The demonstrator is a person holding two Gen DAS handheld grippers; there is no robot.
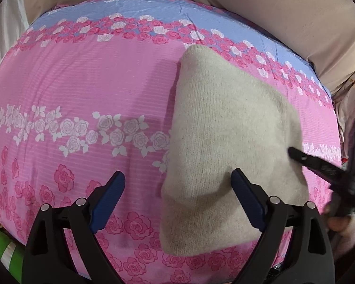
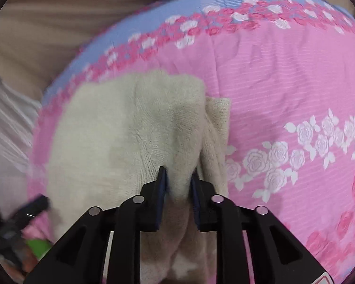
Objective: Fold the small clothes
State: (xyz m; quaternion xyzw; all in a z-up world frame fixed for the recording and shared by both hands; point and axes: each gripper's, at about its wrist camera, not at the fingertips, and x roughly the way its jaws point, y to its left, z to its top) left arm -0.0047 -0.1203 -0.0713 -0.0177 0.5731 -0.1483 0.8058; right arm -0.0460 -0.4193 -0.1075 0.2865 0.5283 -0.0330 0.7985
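Looking along the left gripper (image 1: 177, 198) first, its blue-padded jaws stand wide apart, released, straddling the near left edge of the cream knitted garment (image 1: 224, 130). That garment lies flat on the pink rose-printed quilt (image 1: 82, 82), filling the view from centre toward four o'clock. Nothing is held here; the spread jaws look set to take that edge or press it down. At three o'clock the black right gripper (image 1: 319, 165) reaches onto the cloth's right side.

From the right wrist, the right gripper (image 2: 177, 182) is clenched on a raised ridge of the same cream knit, bunched between the pads at six o'clock. A ribbed flap (image 2: 219, 116) shows toward one o'clock. Pinching this fold probably lets the layer be carried across for the next fold.
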